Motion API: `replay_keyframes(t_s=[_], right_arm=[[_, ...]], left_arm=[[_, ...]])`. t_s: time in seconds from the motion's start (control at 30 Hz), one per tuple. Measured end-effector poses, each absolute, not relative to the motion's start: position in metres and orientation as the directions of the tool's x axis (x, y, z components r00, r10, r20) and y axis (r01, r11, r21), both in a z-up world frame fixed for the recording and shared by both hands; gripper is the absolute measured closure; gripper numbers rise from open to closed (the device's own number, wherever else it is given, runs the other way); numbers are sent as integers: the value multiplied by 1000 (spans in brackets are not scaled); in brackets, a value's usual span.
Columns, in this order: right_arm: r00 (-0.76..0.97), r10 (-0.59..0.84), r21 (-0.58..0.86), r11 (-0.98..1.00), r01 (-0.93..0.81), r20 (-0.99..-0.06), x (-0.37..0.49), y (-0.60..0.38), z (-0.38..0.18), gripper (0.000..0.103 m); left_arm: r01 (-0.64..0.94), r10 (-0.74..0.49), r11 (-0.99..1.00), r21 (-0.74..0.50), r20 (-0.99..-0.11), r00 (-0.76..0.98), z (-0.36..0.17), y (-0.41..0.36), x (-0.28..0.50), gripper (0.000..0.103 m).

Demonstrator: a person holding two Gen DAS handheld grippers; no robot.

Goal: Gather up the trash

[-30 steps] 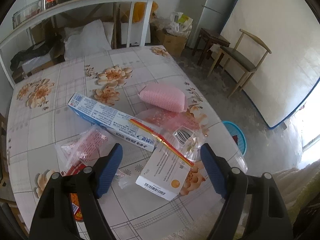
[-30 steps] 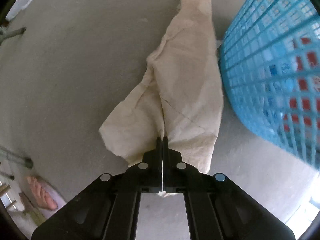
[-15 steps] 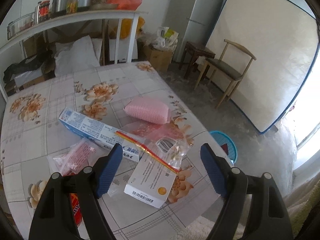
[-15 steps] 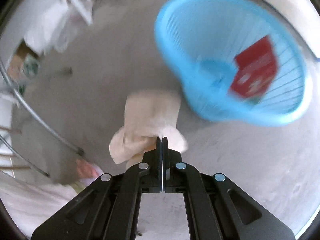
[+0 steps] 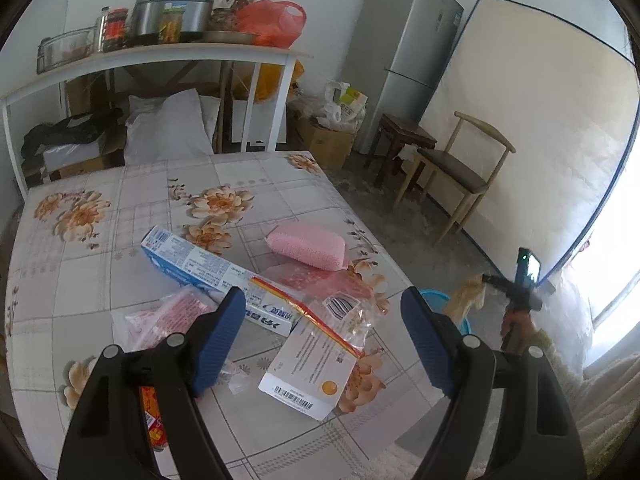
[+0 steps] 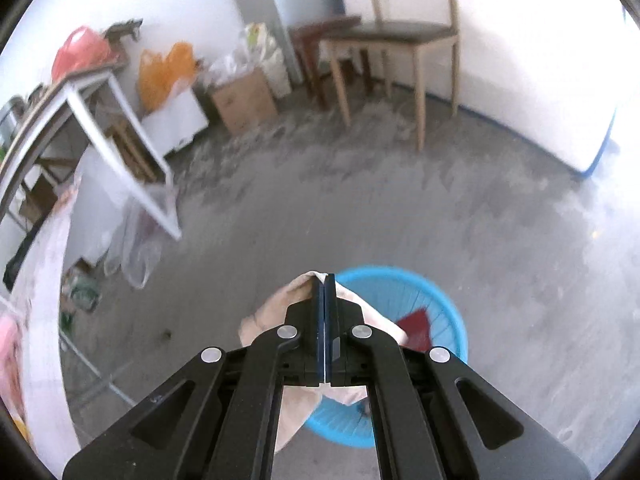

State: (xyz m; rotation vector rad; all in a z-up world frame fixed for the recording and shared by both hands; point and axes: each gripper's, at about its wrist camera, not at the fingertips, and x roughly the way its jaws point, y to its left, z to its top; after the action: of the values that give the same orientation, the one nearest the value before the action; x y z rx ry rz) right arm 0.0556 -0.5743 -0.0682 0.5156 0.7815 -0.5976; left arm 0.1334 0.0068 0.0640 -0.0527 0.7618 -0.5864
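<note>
Right tongs: the right gripper [image 6: 324, 276] is seen clenched tight, its jaws pressed together on a beige paper towel [image 6: 264, 316]
Paper towel: held at its upper edge between the jaws; the rest is draped below and to both sides of the fingers, hanging directly above the blue basket [image 6: 452, 320]
Blue basket: set on the grey concrete floor [image 6: 400, 208]; a red packet [image 6: 416, 322] is seen lying inside it, just right of the hanging towel
Same grip from the left view: the paper towel [image 5: 466, 298] is seen dangling from the right gripper [image 5: 485, 279], above the basket's rim [image 5: 434, 294], which shows just past the table's edge
Left tongs: the left gripper [image 5: 322, 312] is seen released, its jaws spread wide with nothing between them, held above the floral table [image 5: 132, 200]
Litter on the table, relative to the left tongs: a white card box [image 5: 308, 372] lies below and between the blue pads; a long blue-and-white carton [image 5: 216, 276] lies just beyond the left pad; a pink sponge [image 5: 308, 246] lies farther off; clear wrappers [image 5: 160, 320] lie beside the left pad
Room beyond the basket: a wooden chair [image 6: 400, 40] is seen near the wall
</note>
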Motion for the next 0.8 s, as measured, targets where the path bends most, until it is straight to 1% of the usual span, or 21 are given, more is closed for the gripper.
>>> replay_keyframes(t_s=[0.03, 0.13, 0.27, 0.53, 0.8], right_arm=[[568, -312, 205, 715, 668, -761, 54, -573, -63, 103], [559, -324, 192, 712, 675, -763, 58, -574, -75, 103], [504, -334, 134, 715, 686, -796, 64, -565, -101, 103], [360, -269, 84, 687, 722, -894, 70, -567, -160, 103], [285, -241, 63, 651, 757, -928, 18, -555, -171, 103]], left_arm=[[479, -517, 841, -251, -634, 576, 64, 8, 132, 25], [475, -514, 844, -249, -630, 582, 64, 11, 130, 25], [470, -507, 848, -245, -632, 586, 62, 11, 128, 25], [457, -489, 859, -233, -642, 591, 60, 15, 128, 25], [442, -491, 861, -252, -642, 589, 55, 19, 134, 25]])
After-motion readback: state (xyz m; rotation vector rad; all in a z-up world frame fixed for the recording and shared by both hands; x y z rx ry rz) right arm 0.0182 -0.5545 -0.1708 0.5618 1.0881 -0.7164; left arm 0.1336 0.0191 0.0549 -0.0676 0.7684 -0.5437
